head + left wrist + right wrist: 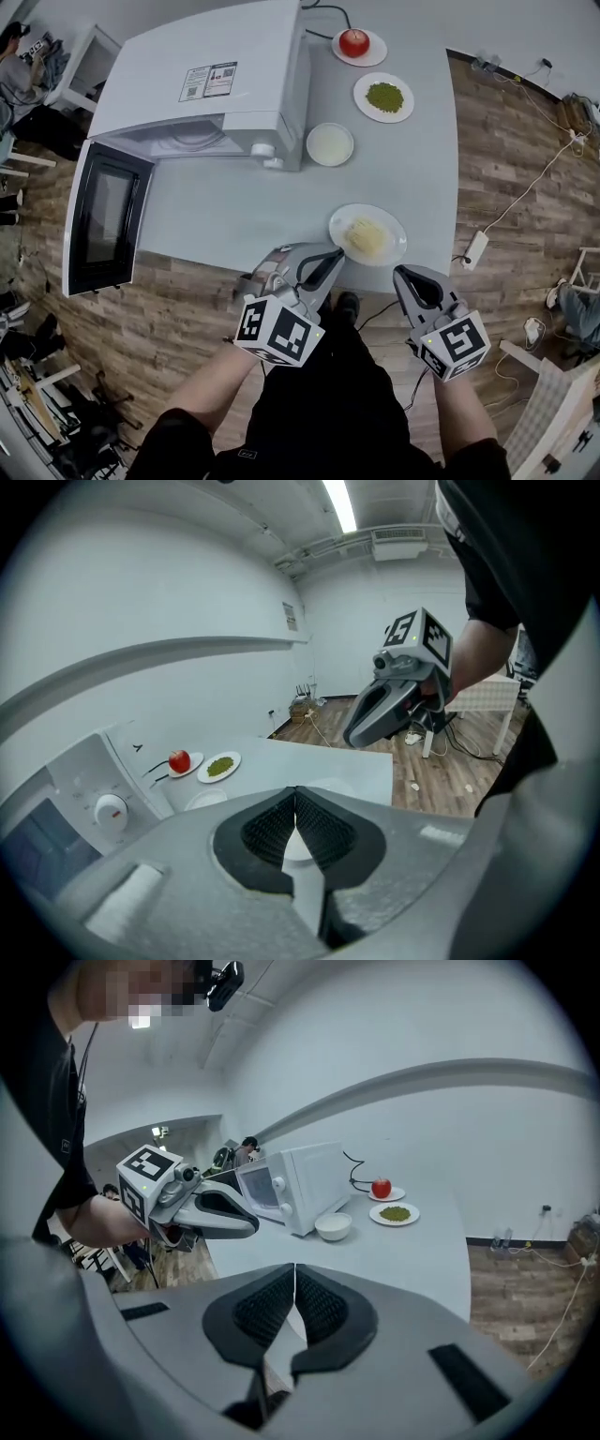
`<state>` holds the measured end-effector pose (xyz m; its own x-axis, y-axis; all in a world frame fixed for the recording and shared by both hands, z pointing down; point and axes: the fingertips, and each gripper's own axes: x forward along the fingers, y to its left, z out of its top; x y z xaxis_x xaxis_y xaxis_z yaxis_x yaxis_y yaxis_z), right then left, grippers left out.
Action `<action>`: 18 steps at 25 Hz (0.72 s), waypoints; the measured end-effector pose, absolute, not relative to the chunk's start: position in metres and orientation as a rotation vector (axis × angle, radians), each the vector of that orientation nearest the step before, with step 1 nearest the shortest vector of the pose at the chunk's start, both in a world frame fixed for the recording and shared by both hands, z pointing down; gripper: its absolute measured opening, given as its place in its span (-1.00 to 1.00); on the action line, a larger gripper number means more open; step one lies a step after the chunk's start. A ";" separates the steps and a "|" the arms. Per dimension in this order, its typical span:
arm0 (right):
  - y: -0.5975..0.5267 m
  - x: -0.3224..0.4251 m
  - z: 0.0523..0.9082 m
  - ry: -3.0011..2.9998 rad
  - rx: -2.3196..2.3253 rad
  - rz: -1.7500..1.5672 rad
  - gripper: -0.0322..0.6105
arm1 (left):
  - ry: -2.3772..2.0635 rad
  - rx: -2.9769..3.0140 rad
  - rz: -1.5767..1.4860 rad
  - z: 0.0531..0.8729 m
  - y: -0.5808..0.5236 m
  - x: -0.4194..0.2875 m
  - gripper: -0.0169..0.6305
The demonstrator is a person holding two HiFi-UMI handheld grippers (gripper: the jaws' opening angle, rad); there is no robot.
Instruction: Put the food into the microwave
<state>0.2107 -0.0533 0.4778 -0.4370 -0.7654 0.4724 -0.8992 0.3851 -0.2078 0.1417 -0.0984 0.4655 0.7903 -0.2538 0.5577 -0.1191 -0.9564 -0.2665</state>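
The left gripper (326, 266) is held with its jaws pressed together on nothing, and the right gripper (407, 281) is likewise closed and empty. The pale shredded food (367, 236) is seen on a plate (339, 222) at the near table edge, at 1 o'clock of the left gripper and 11 o'clock of the right. The open microwave (206, 75) is found at 10 o'clock of the plate, its door (103, 220) swung out past the table (234, 206). With closed jaws the plate could probably be nudged along the edge. A one-sided rim grip might let it tilt and spill. The bowl (330, 144) at 11 o'clock could be clipped.
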 end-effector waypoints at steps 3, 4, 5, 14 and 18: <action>-0.057 0.215 0.503 -2.317 1.412 0.577 -0.85 | 0.279 -2.769 -0.938 0.491 -0.101 0.145 -0.92; -0.058 0.216 0.510 -2.300 1.391 0.539 -0.85 | 0.267 -2.766 -0.948 0.499 -0.100 0.147 -0.92; -0.059 0.216 0.517 -2.285 1.364 0.494 -0.85 | 0.253 -2.761 -0.958 0.508 -0.100 0.148 -0.92; -0.052 0.214 0.565 -2.204 1.227 0.283 -0.85 | 0.223 -2.628 -1.053 0.565 -0.095 0.149 -0.92; -0.046 0.214 0.583 -2.165 1.176 0.230 -0.85 | 0.253 -2.626 -1.082 0.578 -0.104 0.144 -0.92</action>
<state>0.2135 -0.0457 0.5825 -0.3824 -0.6853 0.6198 -0.8001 0.5811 0.1490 0.1439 -0.1039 0.5779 0.7025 -0.2682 0.6592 -0.0514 -0.9430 -0.3289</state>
